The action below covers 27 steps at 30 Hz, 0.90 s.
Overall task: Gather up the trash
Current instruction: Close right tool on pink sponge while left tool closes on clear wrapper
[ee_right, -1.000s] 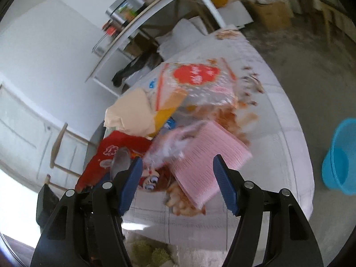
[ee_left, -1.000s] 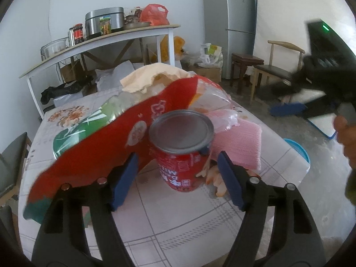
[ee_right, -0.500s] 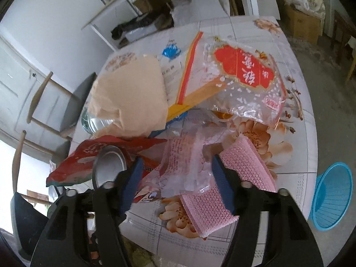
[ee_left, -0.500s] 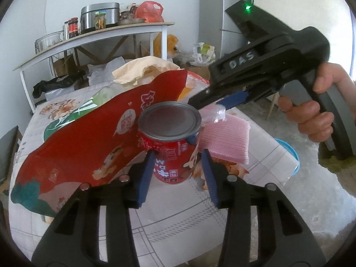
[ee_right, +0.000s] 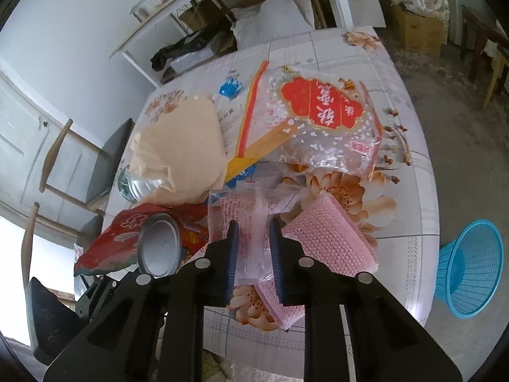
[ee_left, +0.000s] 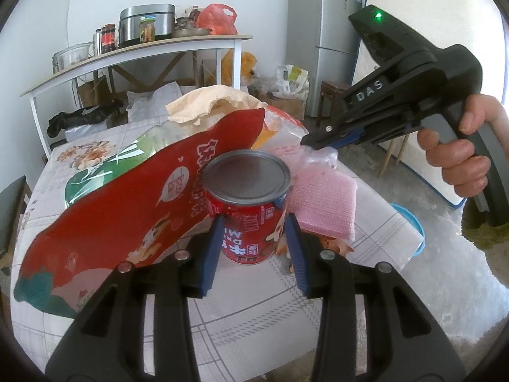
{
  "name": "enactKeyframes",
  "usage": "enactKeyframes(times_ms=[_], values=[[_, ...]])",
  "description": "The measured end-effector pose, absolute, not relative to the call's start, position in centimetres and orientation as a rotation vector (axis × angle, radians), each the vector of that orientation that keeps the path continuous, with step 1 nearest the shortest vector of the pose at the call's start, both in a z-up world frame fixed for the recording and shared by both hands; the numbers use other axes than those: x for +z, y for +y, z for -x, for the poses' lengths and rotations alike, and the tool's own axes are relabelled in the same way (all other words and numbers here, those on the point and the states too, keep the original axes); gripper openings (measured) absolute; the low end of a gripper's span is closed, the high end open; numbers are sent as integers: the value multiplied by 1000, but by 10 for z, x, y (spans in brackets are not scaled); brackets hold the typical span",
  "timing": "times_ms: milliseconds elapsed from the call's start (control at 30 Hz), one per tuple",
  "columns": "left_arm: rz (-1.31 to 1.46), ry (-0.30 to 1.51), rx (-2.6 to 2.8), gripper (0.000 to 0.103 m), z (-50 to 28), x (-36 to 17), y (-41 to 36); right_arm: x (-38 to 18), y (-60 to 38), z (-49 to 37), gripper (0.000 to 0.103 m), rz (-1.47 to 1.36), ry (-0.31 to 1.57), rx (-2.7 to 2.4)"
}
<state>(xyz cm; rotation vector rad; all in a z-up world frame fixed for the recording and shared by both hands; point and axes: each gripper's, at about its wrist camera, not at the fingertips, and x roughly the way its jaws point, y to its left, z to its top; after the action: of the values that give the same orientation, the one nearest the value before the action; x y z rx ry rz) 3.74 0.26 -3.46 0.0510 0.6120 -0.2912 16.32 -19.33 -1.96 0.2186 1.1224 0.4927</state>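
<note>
A red tin can stands on the flowered table. My left gripper has its jaws closing, and the blue pads press on both sides of the can. A red snack bag leans against the can's left side. My right gripper, held by a hand, also has its jaws closing. It pinches a clear plastic wrapper that lies over a pink pad. The left wrist view shows the right gripper with its tips on the wrapper.
A beige paper bag and a clear bag with a red label lie further back on the table. A blue mesh basket stands on the floor to the right. Chairs stand at the left edge; a shelf and fridge stand behind.
The left jaws have narrowed onto the can. The right gripper has come in over the table, turned, and narrowed its jaws around the clear wrapper.
</note>
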Motion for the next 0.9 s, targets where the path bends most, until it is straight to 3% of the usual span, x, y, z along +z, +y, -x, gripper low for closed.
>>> enactKeyframes(times_ms=[367,733,900], values=[[-69,601,-278,37,-30,-30,3,1,-223,-118,17,-251,1033,489],[-20,598,-450,38,-15,-21,-1,-55,-238,-91,19,-366,1160,501],[74,664,-558,55,-21,-24,-8,-71,-236,-92,22,-453,1215,557]])
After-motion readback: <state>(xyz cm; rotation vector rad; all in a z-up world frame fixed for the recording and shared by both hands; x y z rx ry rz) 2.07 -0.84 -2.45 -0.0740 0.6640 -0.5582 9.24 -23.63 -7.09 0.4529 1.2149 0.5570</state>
